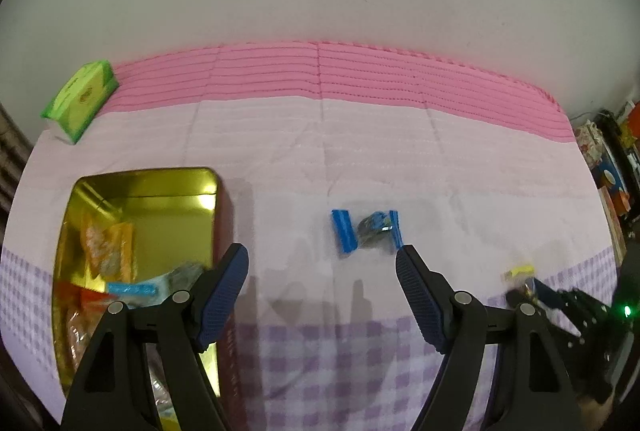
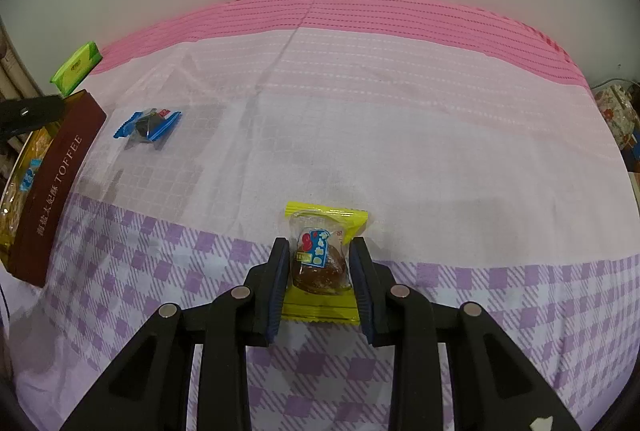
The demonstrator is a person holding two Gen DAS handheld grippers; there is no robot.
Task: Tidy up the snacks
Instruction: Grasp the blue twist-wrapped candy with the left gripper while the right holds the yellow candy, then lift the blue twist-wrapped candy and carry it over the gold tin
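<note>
Snacks lie on a cloth-covered desk (image 2: pixel 400 135), with an open toffee tin (image 1: pixel 138 183) as the landmark at its left side. Inside the tin sit several wrapped snacks (image 1: pixel 108 255), orange and blue among them, piled toward its near end; its far end shows bare gold floor. The left tongs (image 1: pixel 322 271) hover spread wide with nothing between them, the left finger over the tin's right rim and the right finger out over the cloth. Right of the tin, well apart from it, a blue-wrapped candy (image 1: pixel 366 231) lies flat on open cloth, just beyond the left tongs' right fingertip. Behind the tin, near the desk's far left corner where the pink stripes begin, stands a green packet (image 1: pixel 80 97). Farther right of the tin, near the front, the right tongs (image 2: pixel 320 273) are pressed onto a yellow-wrapped candy (image 2: pixel 322 259), pinching its clear middle from both sides, its yellow ends sticking out front and back. Between the tin and this candy the checked cloth is bare, as is the wide stretch to the desk's right edge.
</note>
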